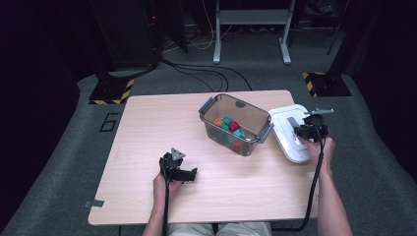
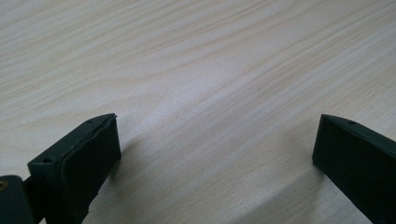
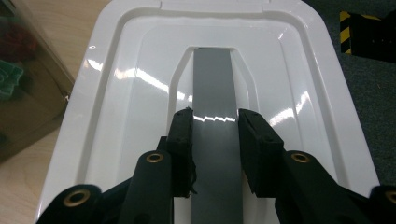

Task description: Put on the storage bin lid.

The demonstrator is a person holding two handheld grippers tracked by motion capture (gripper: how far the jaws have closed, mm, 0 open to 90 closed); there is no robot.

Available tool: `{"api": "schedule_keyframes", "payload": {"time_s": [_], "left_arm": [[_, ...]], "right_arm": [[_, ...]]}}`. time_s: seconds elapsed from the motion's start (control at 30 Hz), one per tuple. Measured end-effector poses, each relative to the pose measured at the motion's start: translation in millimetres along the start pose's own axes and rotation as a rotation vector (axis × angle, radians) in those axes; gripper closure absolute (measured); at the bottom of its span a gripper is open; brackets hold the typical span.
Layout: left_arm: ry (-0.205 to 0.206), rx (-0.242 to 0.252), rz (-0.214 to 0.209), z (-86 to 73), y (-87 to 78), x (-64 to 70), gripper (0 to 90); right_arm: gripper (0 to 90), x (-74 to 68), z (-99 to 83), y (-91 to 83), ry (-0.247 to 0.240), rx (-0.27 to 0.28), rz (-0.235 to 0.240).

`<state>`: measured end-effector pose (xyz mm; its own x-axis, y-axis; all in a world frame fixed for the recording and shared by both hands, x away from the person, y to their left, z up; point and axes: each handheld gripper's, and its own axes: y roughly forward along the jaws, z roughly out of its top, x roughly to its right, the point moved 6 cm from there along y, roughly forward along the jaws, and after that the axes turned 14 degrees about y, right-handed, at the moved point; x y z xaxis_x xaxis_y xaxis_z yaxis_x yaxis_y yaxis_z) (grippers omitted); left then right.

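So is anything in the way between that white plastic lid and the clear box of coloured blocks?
Nothing visible: the white plastic lid, gripped at its grey handle by the right gripper, lies right beside the open-topped clear box.

Light wood table carries clear bin of coloured blocks; white lid just beside, at right edge.

Occlusions around the white lid

Right gripper jaws are covering the near stretch of the lid's grey handle; the frame's bottom edge is cutting off the lid's near rim. Left of the lid, the clear bin is running out of frame, and the blocks inside are reading too small to count.
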<state>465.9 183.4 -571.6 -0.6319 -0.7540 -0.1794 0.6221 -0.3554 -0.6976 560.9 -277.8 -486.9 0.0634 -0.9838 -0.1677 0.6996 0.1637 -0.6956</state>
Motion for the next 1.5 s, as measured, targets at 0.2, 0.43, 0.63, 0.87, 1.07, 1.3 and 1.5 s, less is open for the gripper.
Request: {"api": "schedule_keyframes", "payload": {"time_s": [0.2,0.43,0.63,0.87,1.07,1.3,1.5], "left_arm": [[0.0,0.0,0.0,0.0,0.0,0.0,0.7],[0.005,-0.003,-0.002,-0.1,-0.4,-0.1,0.8],[0.004,-0.001,-0.001,-0.1,-0.2,-0.1,0.8],[0.005,0.0,-0.002,-0.1,-0.3,0.0,1.1],[0.005,0.0,-0.003,-0.1,-0.2,0.0,1.1],[0.004,0.0,-0.003,0.0,-0.2,0.0,1.1],[0.003,0.001,-0.003,0.0,-0.2,0.0,1.2]], "right_arm": [[67.1,2.4,8.2,-7.7,0.012,0.012,-0.001],[67.1,3.0,21.0,-19.6,0.012,0.034,-0.005],[67.1,3.0,33.8,-30.6,0.015,0.055,0.013],[67.1,-6.3,49.7,-46.0,0.008,0.076,0.058],[67.1,-18.9,62.5,-54.1,-0.006,0.086,0.098],[67.1,-42.3,70.1,-54.8,-0.046,0.081,0.148],[67.0,-66.2,74.1,-52.9,-0.089,0.069,0.188]]}}
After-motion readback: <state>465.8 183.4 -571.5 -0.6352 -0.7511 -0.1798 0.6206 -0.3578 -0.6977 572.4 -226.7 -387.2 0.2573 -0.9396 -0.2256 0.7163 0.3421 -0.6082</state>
